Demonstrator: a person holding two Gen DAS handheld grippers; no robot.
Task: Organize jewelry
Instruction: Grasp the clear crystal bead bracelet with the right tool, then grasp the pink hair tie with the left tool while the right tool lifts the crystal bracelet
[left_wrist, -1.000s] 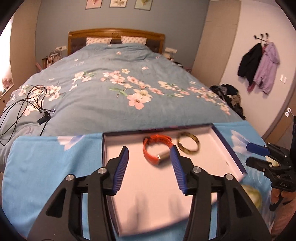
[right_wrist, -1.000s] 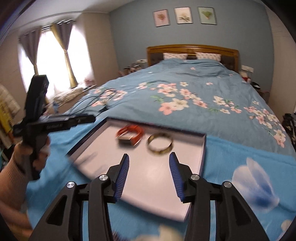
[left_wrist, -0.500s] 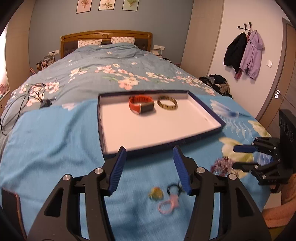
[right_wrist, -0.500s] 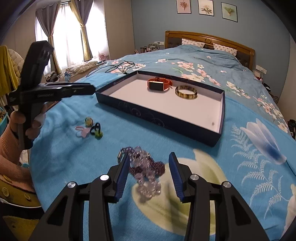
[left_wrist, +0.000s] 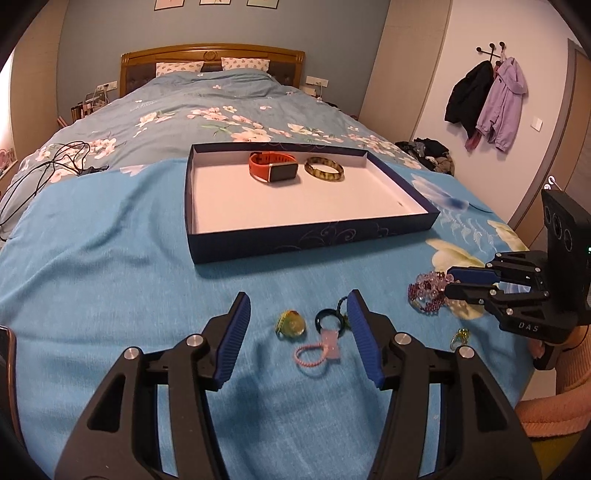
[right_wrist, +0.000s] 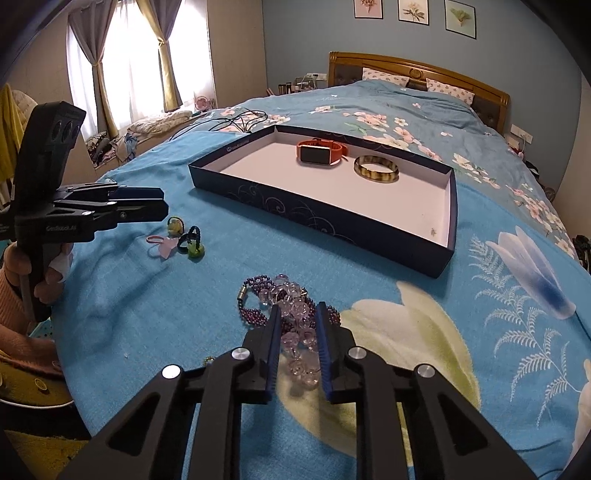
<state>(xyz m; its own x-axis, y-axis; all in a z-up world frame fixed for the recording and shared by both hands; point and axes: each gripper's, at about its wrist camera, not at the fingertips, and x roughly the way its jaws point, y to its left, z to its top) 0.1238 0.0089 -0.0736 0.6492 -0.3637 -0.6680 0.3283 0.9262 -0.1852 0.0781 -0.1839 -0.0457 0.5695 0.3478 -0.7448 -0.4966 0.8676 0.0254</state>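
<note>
Right gripper (right_wrist: 297, 314): the jaws have just been closing and now stand narrow, blue pads on either flank of the bead bracelets (right_wrist: 291, 317), a heap of clear and purple beads on the blue cloth (right_wrist: 369, 280). Clear beads fill the gap between the pads and look pinched; a purple strand with a metal clasp spills out ahead of the tips and to their left. The heap lies flat on the cloth.

Left gripper (left_wrist: 295, 314): the jaws have just been opening and stand about half spread, holding nothing. Between the 2 pads, on the cloth: a yellow-green ring (left_wrist: 291, 325) nearer the left pad, a black ring (left_wrist: 327, 319) close to the right pad, and a pink hair loop (left_wrist: 314, 352) just behind them, toward the gripper body. None touches a pad, as far as I can tell. A small yellow-green piece (left_wrist: 460, 336) lies outside the right pad, well apart.

Ahead of both sets of jaws: a dark blue tray (left_wrist: 295, 242) with a white floor, well beyond the tips. In it, by the far wall, an orange watch (left_wrist: 273, 168) and a mottled amber bangle (left_wrist: 324, 170) side by side, just apart.

From the right wrist view, the left gripper sits far left of the tips, held in a hand (right_wrist: 44, 258) with a pink sleeve; the ring cluster lies just below its tips.
</note>
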